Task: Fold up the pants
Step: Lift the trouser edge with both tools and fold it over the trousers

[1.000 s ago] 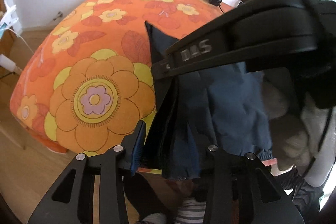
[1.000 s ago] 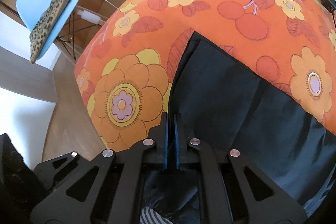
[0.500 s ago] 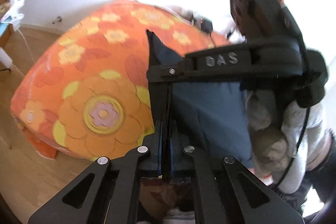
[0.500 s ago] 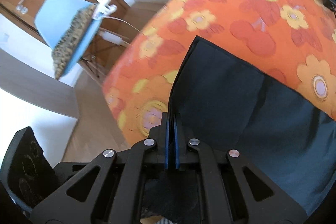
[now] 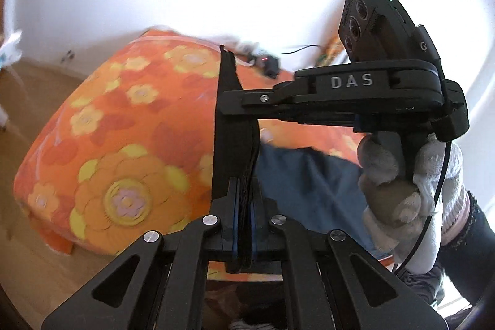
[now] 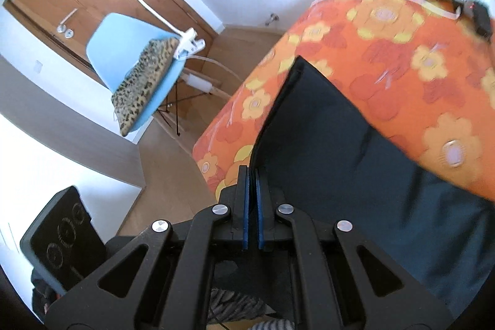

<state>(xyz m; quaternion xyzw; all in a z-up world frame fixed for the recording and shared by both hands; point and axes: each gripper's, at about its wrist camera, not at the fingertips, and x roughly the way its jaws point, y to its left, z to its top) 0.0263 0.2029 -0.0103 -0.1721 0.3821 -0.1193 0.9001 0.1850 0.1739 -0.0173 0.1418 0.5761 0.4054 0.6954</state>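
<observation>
Both hand-held grippers, left (image 5: 244, 218) and right (image 6: 252, 206), now grasp the dark pants (image 6: 324, 144) by one edge; 1 second ago the left was released. The pants rise off the flowered bed (image 5: 123, 129), ready for folding over.

Left gripper (image 5: 244, 225): bottom centre of the left wrist view, jaws pressed together on dark cloth.
Right gripper (image 6: 252, 206): bottom centre of its own view, blue pads nearly touching, pinching a dark cloth edge; also seen at right of the left view.
Right hand (image 5: 402, 172): gloved, wrapped around the right gripper's handle, right of frame.
</observation>
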